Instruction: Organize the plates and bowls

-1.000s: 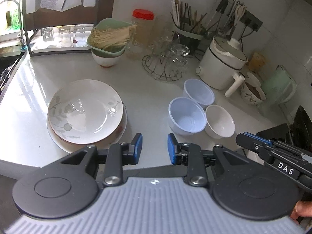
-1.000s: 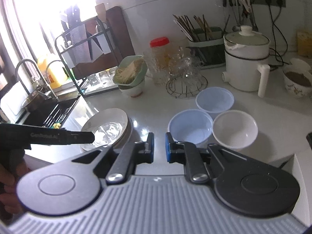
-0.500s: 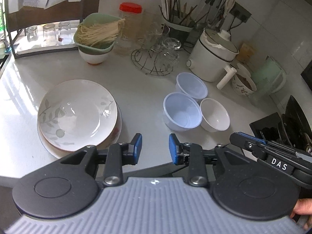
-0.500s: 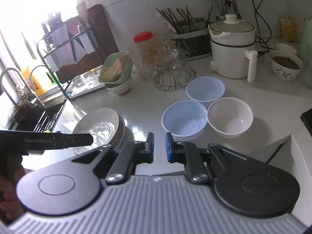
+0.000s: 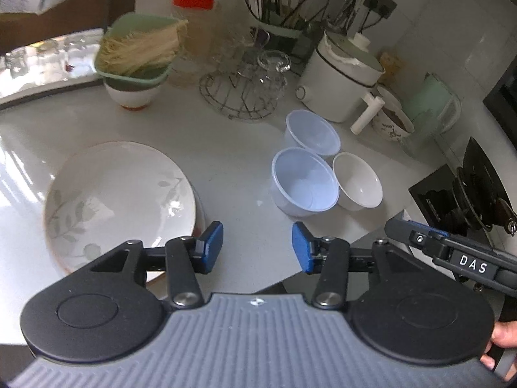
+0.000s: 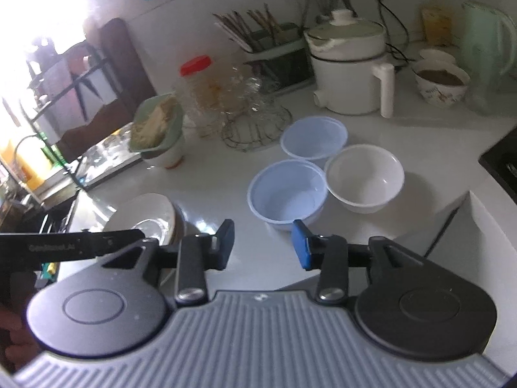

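Note:
A stack of white leaf-patterned plates (image 5: 119,194) sits on the white counter at the left; it also shows in the right wrist view (image 6: 145,220). Two pale blue plastic bowls (image 5: 305,182) (image 5: 311,132) and a white bowl (image 5: 357,181) stand together at the right, also seen in the right wrist view as the near blue bowl (image 6: 287,190), the far blue bowl (image 6: 313,137) and the white bowl (image 6: 365,174). My left gripper (image 5: 257,247) is open and empty above the counter's front edge. My right gripper (image 6: 261,245) is open and empty, just in front of the near blue bowl.
Behind stand a green basket of noodles on a white bowl (image 5: 137,64), a wire rack with glasses (image 5: 245,90), a red-lidded jar (image 5: 194,19), a utensil holder (image 5: 278,13), a white pot (image 5: 339,74) and a green kettle (image 6: 484,42). A sink (image 6: 32,213) lies at the left.
Both grippers have opened their jaws wider. Both have moved in closer over the counter, the right one toward the bowls.

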The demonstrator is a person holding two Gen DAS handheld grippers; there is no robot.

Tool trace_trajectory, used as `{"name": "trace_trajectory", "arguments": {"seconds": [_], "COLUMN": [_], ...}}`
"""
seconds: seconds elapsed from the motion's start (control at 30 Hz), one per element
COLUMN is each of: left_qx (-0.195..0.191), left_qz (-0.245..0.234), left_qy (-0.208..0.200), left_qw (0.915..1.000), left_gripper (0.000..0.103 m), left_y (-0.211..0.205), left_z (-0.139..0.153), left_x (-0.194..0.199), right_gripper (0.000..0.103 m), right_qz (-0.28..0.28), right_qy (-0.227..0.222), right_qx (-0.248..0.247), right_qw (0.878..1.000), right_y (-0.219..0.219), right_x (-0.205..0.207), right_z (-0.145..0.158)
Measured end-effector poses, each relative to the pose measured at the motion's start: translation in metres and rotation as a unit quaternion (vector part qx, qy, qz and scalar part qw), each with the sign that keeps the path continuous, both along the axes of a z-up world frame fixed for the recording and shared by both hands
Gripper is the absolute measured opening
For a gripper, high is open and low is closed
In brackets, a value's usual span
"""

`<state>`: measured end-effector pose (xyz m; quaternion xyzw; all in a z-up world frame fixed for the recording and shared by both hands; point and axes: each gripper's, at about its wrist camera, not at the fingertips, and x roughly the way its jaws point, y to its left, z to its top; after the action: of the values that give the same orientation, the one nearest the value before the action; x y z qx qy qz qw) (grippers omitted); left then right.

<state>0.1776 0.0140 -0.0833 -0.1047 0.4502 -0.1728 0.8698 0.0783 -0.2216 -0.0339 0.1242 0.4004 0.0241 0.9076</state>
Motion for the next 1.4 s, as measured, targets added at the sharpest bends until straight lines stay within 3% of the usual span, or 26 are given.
{"name": "trace_trajectory", "arguments": {"seconds": [0.3, 0.5, 0.7, 0.9, 1.2, 1.4], "left_qx": [0.010, -0.026, -0.014, -0.011, -0.019, -0.020], "left_qz": [-0.036, -0.004, -0.022, -0.037, -0.029, -0.026], "left_qy": [0.021, 0.046, 0.068, 0.078, 0.100, 0.119], "left_qw": [0.9991, 0.9986, 0.9973, 0.9962, 0.9944, 0.9923], "left_gripper": [0.053, 0.053, 0.053, 0.053, 0.051, 0.034], "left_y": [-0.031, -0.047, -0.069, -0.086, -0.092, -0.092], "left_z": [-0.026, -0.043, -0.063, -0.075, -0.092, -0.101], "left_x": [0.055, 0.092, 0.124, 0.147, 0.171, 0.180], "right_gripper": [0.042, 0.042, 0.042, 0.042, 0.036, 0.024], "right_qz": [-0.041, -0.056, -0.086, -0.104, -0.099, -0.090], "right_qy": [0.030, 0.058, 0.080, 0.080, 0.120, 0.143], "right_qx": [0.029, 0.046, 0.071, 0.072, 0.062, 0.078], "right_qw": [0.998, 0.996, 0.991, 0.989, 0.986, 0.982], "right_y": [-0.014, -0.032, -0.043, -0.051, -0.058, -0.058], "right_x": [0.026, 0.054, 0.072, 0.084, 0.113, 0.125], "right_z": [-0.028, -0.051, -0.072, -0.078, -0.098, -0.114]}}
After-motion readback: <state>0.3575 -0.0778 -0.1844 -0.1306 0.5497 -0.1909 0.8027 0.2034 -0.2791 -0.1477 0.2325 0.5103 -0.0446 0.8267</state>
